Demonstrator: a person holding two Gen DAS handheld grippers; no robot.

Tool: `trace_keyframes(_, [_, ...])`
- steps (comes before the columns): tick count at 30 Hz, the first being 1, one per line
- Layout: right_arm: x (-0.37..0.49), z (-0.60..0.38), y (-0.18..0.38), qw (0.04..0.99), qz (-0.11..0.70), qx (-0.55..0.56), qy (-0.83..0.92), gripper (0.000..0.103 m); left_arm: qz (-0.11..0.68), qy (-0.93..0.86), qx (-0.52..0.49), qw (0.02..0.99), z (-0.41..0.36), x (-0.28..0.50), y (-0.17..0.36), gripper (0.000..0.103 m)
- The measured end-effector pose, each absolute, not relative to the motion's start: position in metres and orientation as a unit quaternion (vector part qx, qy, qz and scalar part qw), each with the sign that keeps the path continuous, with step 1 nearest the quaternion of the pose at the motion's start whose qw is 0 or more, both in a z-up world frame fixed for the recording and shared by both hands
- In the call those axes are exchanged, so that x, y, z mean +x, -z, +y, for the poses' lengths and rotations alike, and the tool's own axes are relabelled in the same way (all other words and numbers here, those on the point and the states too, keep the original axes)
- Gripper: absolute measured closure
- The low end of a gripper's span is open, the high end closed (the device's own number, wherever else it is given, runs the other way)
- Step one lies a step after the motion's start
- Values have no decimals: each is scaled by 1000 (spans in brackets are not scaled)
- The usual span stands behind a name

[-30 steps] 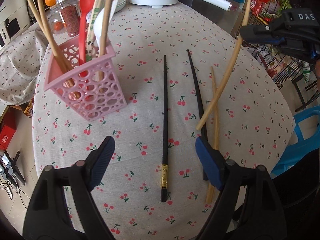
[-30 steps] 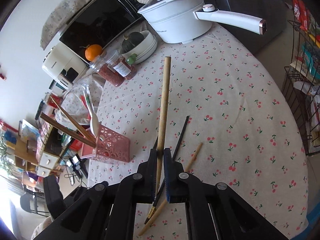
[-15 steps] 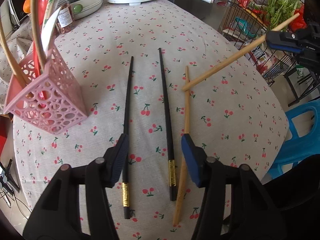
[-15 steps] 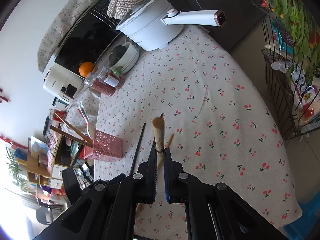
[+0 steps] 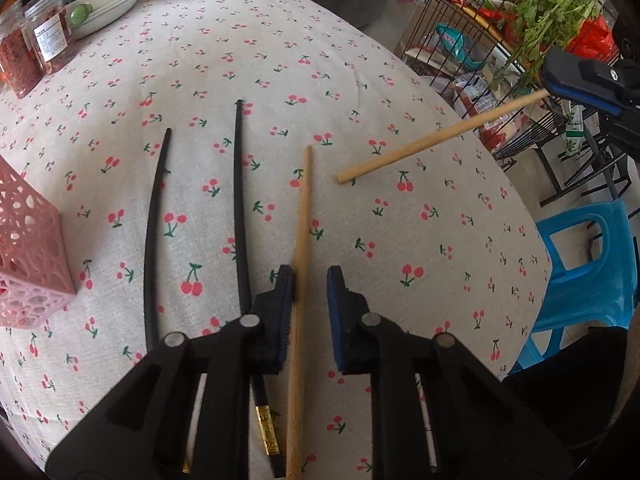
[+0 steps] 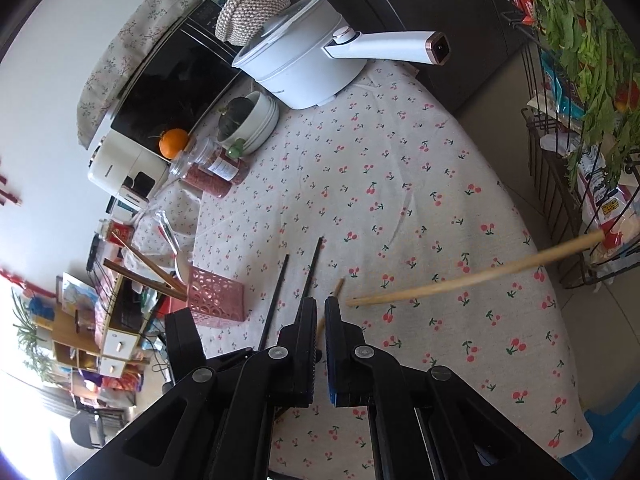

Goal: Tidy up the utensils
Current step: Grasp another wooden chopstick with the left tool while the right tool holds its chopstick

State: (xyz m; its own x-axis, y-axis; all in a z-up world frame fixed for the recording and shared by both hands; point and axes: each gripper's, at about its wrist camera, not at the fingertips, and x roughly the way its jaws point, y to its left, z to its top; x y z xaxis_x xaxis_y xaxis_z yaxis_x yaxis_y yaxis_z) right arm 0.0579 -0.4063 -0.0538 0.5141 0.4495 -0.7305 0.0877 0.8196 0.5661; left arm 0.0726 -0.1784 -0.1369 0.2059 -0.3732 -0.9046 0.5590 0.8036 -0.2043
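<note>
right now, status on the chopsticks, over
Left gripper just closing around lying chopstick, not yet clamped. Right gripper shut on raised chopstick. Black chopsticks close alongside.

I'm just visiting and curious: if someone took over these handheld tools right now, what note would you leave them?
Left tool: jaws have just been closing around the lying wooden chopstick, not yet clamped.
Right tool: shut on the raised wooden chopstick, above the table.
Two black chopsticks lie on the cloth.
Done: the pink basket holds some utensils.
Left: all four chopsticks into the basket.
</note>
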Motion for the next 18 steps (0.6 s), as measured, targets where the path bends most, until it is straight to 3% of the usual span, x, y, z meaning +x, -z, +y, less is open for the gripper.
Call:
trace_keyframes(1, [60, -406, 55, 824, 483, 278, -106, 99, 549, 296, 93, 776, -179, 72, 136, 95])
trace_keyframes(7, [71, -410, 65, 831, 499, 239, -58, 95, 544, 291, 94, 781, -174, 68, 132, 95])
trace_keyframes(10, [80, -400, 78, 833, 525, 168, -50, 75, 546, 286, 86, 782, -165, 67, 128, 95])
trace_keyframes(12, [86, -385, 89, 831, 543, 108, -59, 50, 548, 279, 83, 784, -159, 66, 127, 95])
trace_keyframes(18, [103, -339, 121, 825, 558, -46, -72, 49, 571, 264, 82, 773, -153, 65, 134, 95])
